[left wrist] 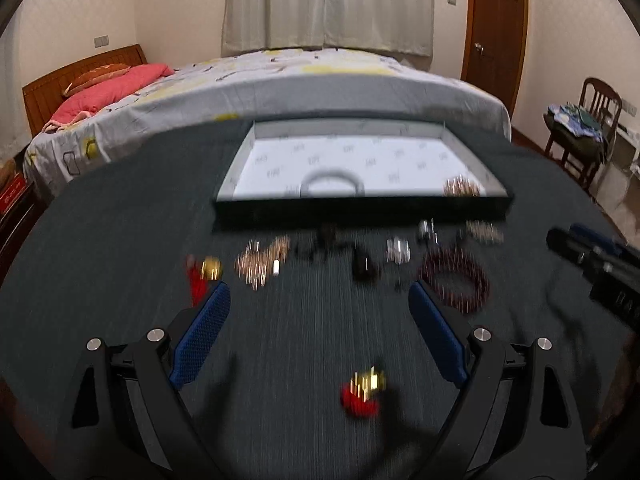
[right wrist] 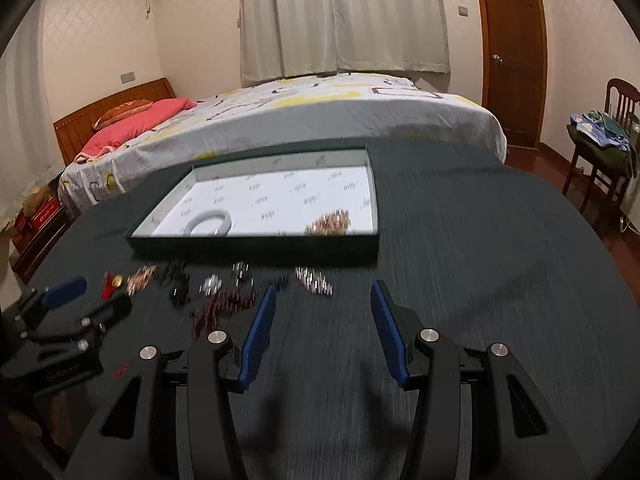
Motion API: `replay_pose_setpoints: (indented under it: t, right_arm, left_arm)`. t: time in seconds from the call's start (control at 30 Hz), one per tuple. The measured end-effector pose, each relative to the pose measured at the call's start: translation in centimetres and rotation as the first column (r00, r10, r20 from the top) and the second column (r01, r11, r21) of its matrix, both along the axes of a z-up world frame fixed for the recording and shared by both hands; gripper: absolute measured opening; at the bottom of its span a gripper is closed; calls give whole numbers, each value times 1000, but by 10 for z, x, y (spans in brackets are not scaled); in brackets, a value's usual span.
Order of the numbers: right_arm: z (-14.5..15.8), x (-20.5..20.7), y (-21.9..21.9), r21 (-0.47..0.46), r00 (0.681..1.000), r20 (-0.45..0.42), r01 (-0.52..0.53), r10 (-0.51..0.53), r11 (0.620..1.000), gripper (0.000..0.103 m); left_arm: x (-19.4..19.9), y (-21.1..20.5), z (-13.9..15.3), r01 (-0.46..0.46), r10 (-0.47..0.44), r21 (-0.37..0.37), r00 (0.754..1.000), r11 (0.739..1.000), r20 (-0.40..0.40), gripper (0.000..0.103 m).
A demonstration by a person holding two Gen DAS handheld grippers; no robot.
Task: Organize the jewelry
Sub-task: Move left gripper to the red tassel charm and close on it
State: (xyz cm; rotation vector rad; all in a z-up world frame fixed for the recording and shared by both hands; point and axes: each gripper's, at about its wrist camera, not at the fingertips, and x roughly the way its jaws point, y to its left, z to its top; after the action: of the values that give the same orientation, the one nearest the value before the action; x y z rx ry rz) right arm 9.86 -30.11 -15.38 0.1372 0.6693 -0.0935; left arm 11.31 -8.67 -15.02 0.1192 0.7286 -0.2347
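lying in a loose, blurred row across the middle of the left wrist view, the jewelry sits on the dark tabletop (left wrist: 120,240) just in front of a shallow tray (left wrist: 360,210): a gold bead with a red tassel (left wrist: 206,270) at the left, a pinkish beaded bracelet (left wrist: 262,260), some small dark pieces (left wrist: 324,240) too smeared to name, a silver piece (left wrist: 398,250), and a dark red beaded bracelet (left wrist: 456,280) at the right. a second gold-and-red piece (left wrist: 362,392) lies apart from the row, low in the frame between the left gripper's arms. inside the tray (white patterned lining, dark outer wall) rest a pale bangle (left wrist: 332,184) near the front wall and a cluster of coppery beads (left wrist: 460,188) toward the front right corner.

the left gripper (left wrist: 320,292) hangs above the table with its blue pads spread wide and nothing between them. the right gripper (right wrist: 323,294), centre-low in its own view, is likewise spread and empty, above the table just in front of the tray's near wall, with a silvery beaded piece (right wrist: 314,280) just beyond its fingertips.

behind the table stand a bed (right wrist: 320,112) with a pink pillow (right wrist: 136,124), pale curtains (right wrist: 344,16), a wooden door (right wrist: 512,48) at upper right, and a chair (right wrist: 604,136) piled with cloth at the right edge.
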Motion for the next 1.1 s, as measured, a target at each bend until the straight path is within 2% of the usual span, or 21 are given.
replay_pose_setpoints:
  t: [0.17,0.33,0.37,0.53,0.7,0.73,0.83,0.93,1.0,1.1]
  right_arm:
    - [-6,-24,7,1,1000,0,-12,12,1000,49]
    - [-13,-36,12,22,1000,-10,-17,17,1000,49]
    - [-14,-38,13,20,1000,-9,-17,18,1000,49]
    - [-16,-41,18,19,1000,-6,-26,26,999,49]
    - [-19,-42,21,20,999,-9,-32,32,999,49]
    - [-19,-42,21,21,999,-9,-31,31,999,49]
    - [-19,-42,22,24,999,-9,-31,31,999,49]
    - [-20,-42,22,23,999,-12,-31,32,999,49]
    - [-21,-42,23,24,999,-13,-34,34,999,49]
    - [-21,-42,24,25,999,-15,-36,36,999,49]
  left_arm:
    - [-27,5,-12,6,-6,22,1000,1000,-9,86]
    - [-29,7,-25,9,-8,13,998,1000,-56,73]
    - [-30,8,-27,7,-7,9,998,1000,-67,68]
    - [-31,9,-36,18,-17,6,995,1000,-102,53]
    - [-34,7,-38,52,-53,-8,993,999,-104,33]
    - [-34,7,-38,66,-68,-26,992,998,-106,26]
    - [-33,7,-38,72,-75,-36,992,997,-106,17]
    - [-33,7,-38,79,-83,-36,991,996,-104,11]
    - [-32,9,-38,91,-98,-63,989,994,-110,10]
    - [-31,8,-38,92,-98,-59,989,994,-112,10]
